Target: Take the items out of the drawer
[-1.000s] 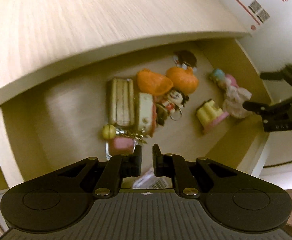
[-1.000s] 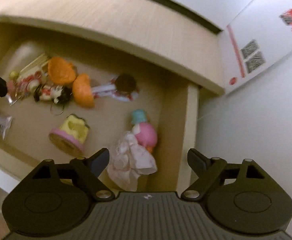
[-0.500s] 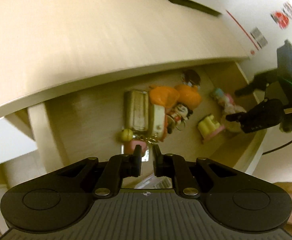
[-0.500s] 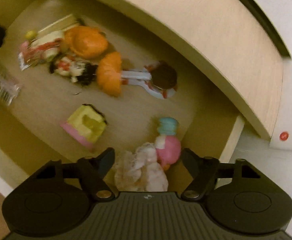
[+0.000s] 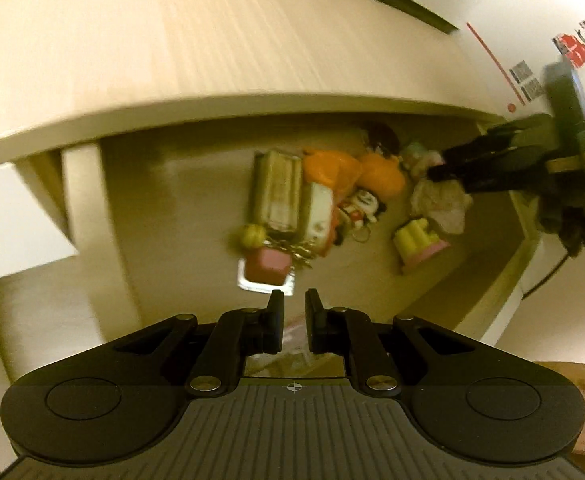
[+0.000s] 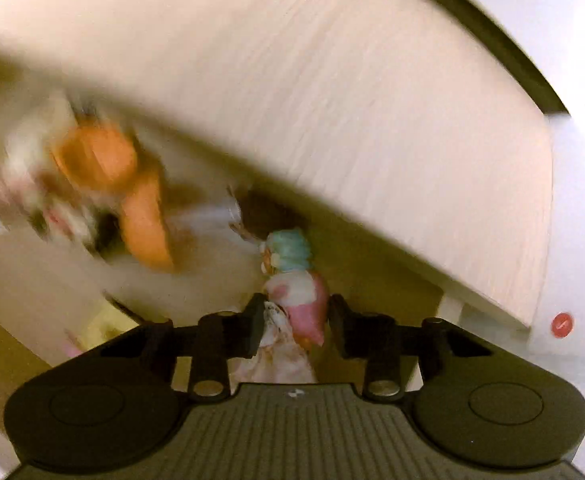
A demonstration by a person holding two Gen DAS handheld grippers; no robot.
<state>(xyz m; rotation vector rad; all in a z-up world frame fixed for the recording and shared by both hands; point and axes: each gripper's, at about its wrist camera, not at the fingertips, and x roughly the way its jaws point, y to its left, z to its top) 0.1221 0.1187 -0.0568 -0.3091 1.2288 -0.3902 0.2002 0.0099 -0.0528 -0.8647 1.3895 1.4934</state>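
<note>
Left view only: showing the whole open drawer (image 5: 140, 216) under the light wood surface (image 5: 172, 40), with the toys bunched mid-floor; the right tool (image 5: 440, 160) is reaching in at the far right corner.
Right view only: showing the doll (image 6: 300, 296) close up, teal head, pink body, lace skirt, lying between the tool's fingers (image 6: 252, 328); everything to its left is blurring.
Left tool (image 5: 294, 304): sitting clenched on nothing, hovering above the near edge of the drawer, just short of the pink block (image 5: 270, 268).
Right tool (image 6: 292, 320): jaws closing around the doll; the left finger is touching the lace, the right finger is sitting just off the pink body.
Other items: orange pieces (image 5: 348, 170), small figure keyring (image 5: 362, 206) and yellow-pink cake toy (image 5: 416, 240) are lying apart from the doll.
Edges: the doll is lying near the right drawer wall (image 6: 376, 292) and under the surface overhang; open floor is showing on the drawer's left half.
Change: a second ago the right tool was standing wide above the doll; it is now lower, straddling it. The left tool has drifted sideways, grip unchanged.
</note>
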